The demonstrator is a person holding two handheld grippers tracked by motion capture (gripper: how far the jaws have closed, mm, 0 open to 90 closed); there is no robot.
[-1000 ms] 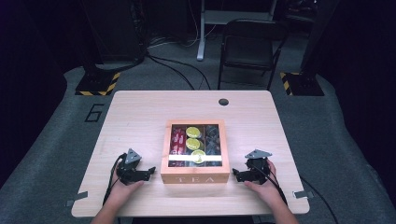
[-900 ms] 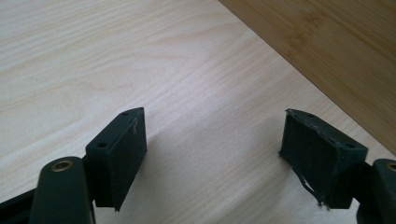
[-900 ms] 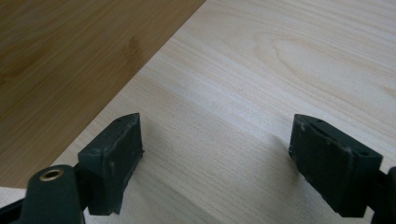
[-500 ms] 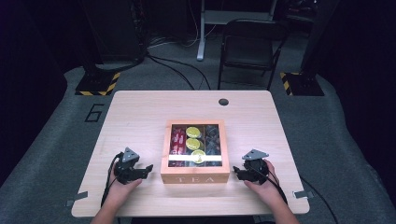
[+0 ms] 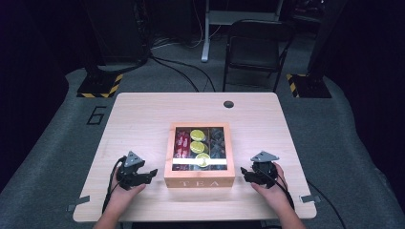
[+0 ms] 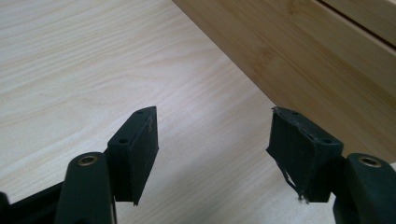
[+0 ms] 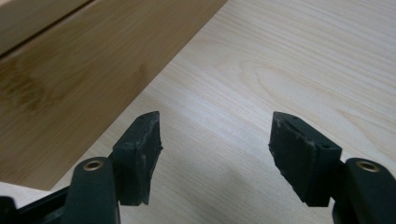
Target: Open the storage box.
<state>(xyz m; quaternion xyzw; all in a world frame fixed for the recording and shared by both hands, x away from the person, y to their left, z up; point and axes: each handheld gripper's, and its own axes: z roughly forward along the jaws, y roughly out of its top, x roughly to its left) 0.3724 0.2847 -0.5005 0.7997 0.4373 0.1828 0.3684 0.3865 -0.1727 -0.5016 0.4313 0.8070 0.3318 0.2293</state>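
Observation:
A wooden tea box [image 5: 199,179] with a glass lid and the word TEA on its front stands at the middle front of the table [image 5: 143,119]. Through the lid I see red packets, yellow-green round packets and dark ones. My left gripper [image 5: 152,174] rests on the table just left of the box, pointing at its side wall [image 6: 299,51]. Its jaws [image 6: 212,112] are open and have just been closing, with only bare table between them. My right gripper [image 5: 243,172] sits just right of the box wall [image 7: 70,79]. It is open too [image 7: 215,116], its jaws just closing on nothing.
A round cable hole [image 5: 228,104] sits near the table's far edge. A black chair [image 5: 255,47] stands beyond the table. Yellow-and-black striped bases [image 5: 100,86] lie on the grey floor at both far corners. Cables trail from both grippers off the front edge.
Both hands stay beside the box, hardly shifted. The jaws of both grippers look narrower than a second ago.

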